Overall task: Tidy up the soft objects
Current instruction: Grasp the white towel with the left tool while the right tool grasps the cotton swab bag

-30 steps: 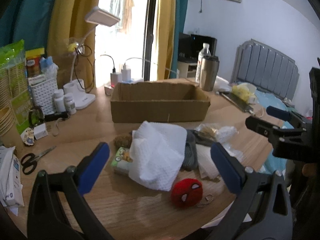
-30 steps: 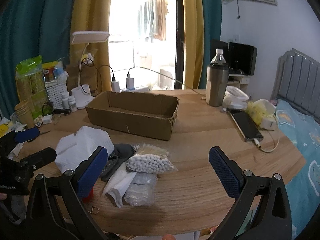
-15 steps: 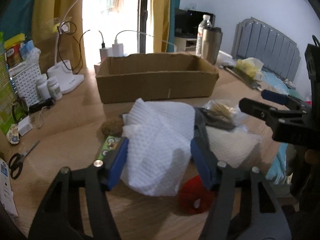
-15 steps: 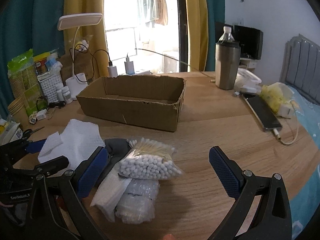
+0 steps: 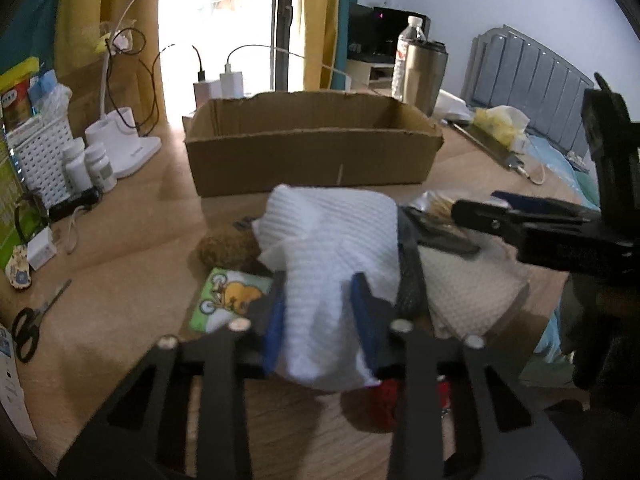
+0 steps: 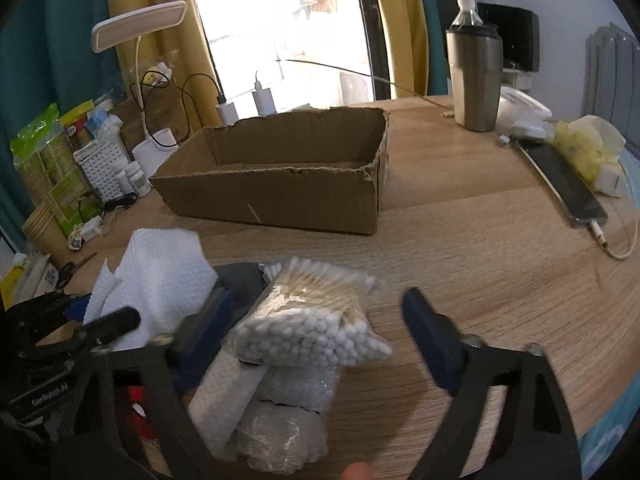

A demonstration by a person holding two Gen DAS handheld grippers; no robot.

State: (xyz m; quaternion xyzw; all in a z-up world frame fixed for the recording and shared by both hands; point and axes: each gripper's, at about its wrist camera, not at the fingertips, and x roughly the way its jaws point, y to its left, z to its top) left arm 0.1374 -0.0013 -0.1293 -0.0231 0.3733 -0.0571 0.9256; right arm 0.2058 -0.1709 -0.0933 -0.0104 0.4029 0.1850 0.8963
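Observation:
My left gripper [image 5: 318, 316] is shut on a white textured cloth [image 5: 332, 248] that lies on the pile of soft things on the wooden table; the cloth also shows in the right wrist view [image 6: 160, 276]. My right gripper [image 6: 316, 332] is open, its fingers on either side of a clear bag of cotton swabs [image 6: 316, 320]. Under the bag lie a rolled white cloth [image 6: 228, 396] and a bubble-wrap bundle [image 6: 280, 436]. A red plush [image 5: 384, 404] sits below the left gripper. An open cardboard box [image 5: 312, 144] stands behind the pile, also seen in the right wrist view [image 6: 280, 176].
A brown plush ball [image 5: 228, 246] and a green cartoon pack [image 5: 228, 296] lie left of the cloth. Scissors [image 5: 32, 324], pill bottles [image 5: 94, 166], a white basket [image 5: 40, 156] and a lamp base [image 5: 124, 140] stand at left. A steel tumbler [image 6: 474, 80] and phone [image 6: 564, 184] are at right.
My left gripper has closed from wide open onto the white cloth. My right gripper has moved forward and down so that its open fingers flank the cotton swab bag.

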